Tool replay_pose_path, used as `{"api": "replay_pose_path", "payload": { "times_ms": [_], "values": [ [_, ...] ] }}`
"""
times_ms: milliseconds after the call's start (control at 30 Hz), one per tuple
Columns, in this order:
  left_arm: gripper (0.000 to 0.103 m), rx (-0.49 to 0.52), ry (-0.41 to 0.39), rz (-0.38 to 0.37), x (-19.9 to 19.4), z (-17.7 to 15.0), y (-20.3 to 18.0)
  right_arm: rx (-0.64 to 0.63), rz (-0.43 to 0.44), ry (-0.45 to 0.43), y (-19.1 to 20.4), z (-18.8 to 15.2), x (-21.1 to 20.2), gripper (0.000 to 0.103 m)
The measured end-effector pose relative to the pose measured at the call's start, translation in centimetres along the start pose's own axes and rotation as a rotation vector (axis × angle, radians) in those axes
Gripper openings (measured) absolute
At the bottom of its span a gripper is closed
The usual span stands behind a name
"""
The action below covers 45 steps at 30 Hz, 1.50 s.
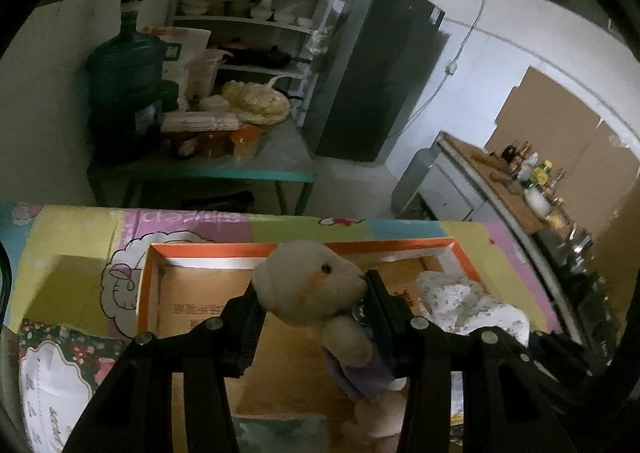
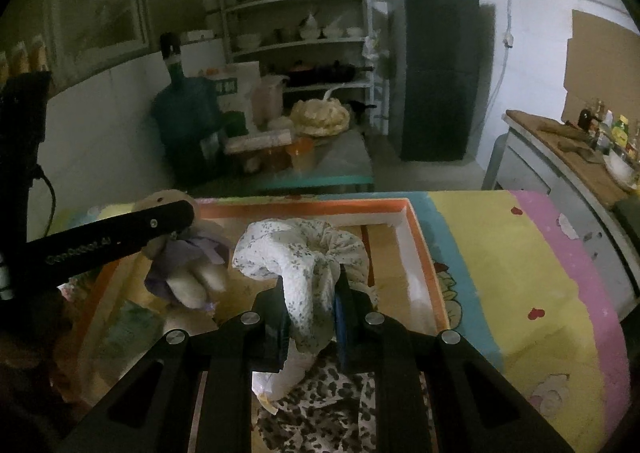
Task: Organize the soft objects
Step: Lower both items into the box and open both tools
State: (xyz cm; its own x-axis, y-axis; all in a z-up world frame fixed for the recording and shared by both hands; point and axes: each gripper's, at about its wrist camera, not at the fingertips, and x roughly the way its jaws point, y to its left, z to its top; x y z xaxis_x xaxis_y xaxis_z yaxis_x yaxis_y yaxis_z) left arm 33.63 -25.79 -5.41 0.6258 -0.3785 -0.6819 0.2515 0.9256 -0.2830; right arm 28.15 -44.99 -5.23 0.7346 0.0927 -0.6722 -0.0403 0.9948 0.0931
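my left gripper is clamped on a small beige teddy bear, its fingers pressing the head and neck from both sides, and the bear hangs over the open cardboard box with the orange rim. the bear wears a purple cloth around its body. my right gripper is nearly closed, pinching a white cloth with a small flower print; the bunched upper part of that cloth rises above the fingers, over the inside of the same box. in the right wrist view i can see the left gripper's arm coming in from the left with the bear just beside the flowered cloth, the two apart. a leopard-print fabric lies below the right gripper at the near end of the box. the box sits on a counter covered with a pastel cartoon-patterned sheet. behind it stands a green-edged table with a large water bottle, then shelves of dishes and a dark fridge.
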Motion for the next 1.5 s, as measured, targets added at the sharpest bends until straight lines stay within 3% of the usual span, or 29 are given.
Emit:
{"api": "replay_pose_path", "payload": {
  "times_ms": [300,733,833,967,1500],
  "values": [
    [0.048,0.042,0.025,0.051,0.8,-0.4,-0.5,0.006,0.008,0.04,0.2,-0.6,1.7,0.018],
    [0.05,0.042,0.061,0.071,1.2,-0.4,-0.6,0.023,0.034,0.038,-0.3,-0.8,2.0,0.028],
    [0.056,0.052,0.064,0.069,1.1,-0.5,-0.7,0.024,0.039,0.037,-0.3,-0.9,2.0,0.032],
    [0.075,0.069,0.056,0.072,0.8,-0.7,-1.0,0.027,0.043,0.035,-0.2,-1.1,1.7,0.043],
    [0.088,0.136,-0.079,0.104,-2.8,-0.6,-2.1,0.041,0.054,0.009,0.3,-1.5,-0.5,0.057]
  ]
}}
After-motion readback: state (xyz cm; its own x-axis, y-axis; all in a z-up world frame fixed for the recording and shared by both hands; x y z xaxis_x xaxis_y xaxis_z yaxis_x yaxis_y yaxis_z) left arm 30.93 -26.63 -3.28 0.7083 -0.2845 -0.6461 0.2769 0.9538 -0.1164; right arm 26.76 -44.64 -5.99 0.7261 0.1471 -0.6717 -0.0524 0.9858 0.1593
